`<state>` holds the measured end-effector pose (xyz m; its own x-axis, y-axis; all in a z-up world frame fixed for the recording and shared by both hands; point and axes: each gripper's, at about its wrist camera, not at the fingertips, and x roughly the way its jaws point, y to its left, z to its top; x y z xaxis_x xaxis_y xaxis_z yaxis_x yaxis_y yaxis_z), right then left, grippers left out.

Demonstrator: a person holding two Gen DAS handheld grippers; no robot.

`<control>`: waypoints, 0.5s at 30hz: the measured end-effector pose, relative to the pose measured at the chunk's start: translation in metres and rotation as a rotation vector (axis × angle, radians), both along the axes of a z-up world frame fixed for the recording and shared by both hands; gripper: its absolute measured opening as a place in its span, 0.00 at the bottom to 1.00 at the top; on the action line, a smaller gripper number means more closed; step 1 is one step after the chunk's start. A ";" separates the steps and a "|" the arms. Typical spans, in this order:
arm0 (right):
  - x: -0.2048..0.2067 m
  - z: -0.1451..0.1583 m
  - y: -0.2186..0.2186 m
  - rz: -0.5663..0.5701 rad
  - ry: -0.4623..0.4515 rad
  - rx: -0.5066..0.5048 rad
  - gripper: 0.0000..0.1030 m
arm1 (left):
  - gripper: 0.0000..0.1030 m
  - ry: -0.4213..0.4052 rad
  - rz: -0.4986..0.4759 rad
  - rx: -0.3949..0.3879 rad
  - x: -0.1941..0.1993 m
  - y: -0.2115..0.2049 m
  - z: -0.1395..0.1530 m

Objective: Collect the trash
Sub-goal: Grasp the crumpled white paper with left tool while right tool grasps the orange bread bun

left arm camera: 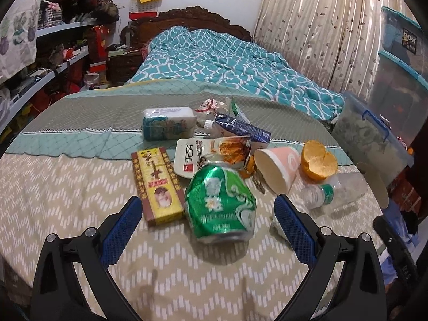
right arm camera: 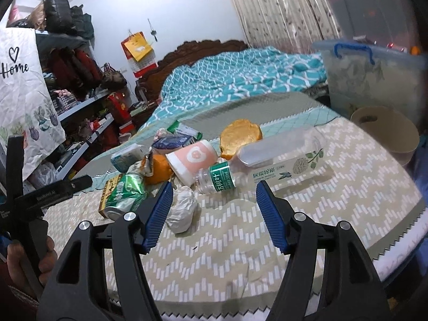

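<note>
Trash lies in a pile on the chevron cloth on the bed. A crushed green can (left arm camera: pixel 220 200) sits between the open fingers of my left gripper (left arm camera: pixel 206 214); it also shows in the right wrist view (right arm camera: pixel 125 195). Around it lie a yellow-brown box (left arm camera: pixel 157 186), a snack wrapper (left arm camera: pixel 214 155), a pink paper cup (left arm camera: pixel 278 167), orange peel (left arm camera: pixel 317 164), a clear plastic bottle (left arm camera: pixel 335 191) and a tissue pack (left arm camera: pixel 167 123). My right gripper (right arm camera: pixel 212 202) is open, just short of the bottle (right arm camera: pixel 256 161), with a crumpled white paper (right arm camera: pixel 182 208) by its left finger.
A clear storage box with blue handle (right arm camera: pixel 371 77) stands at the right by the bed. A tan bin (right arm camera: pixel 388 131) sits beside the bed's right edge. Cluttered shelves (left arm camera: pixel 48 61) line the left wall. A teal quilt (left arm camera: pixel 227 61) covers the far bed.
</note>
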<state>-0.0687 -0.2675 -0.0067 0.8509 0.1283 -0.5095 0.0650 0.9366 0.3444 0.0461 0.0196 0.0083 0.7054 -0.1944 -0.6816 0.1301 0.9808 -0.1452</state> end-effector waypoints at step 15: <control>0.043 -0.019 -0.019 -0.045 0.113 -0.031 0.64 | 0.85 0.035 -0.389 0.084 0.029 -0.088 -0.023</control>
<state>-0.0262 -0.2861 -0.0257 0.7926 0.0741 -0.6052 0.1433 0.9421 0.3031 0.0747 -0.0687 -0.0147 0.5661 -0.3846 -0.7291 0.4901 0.8682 -0.0775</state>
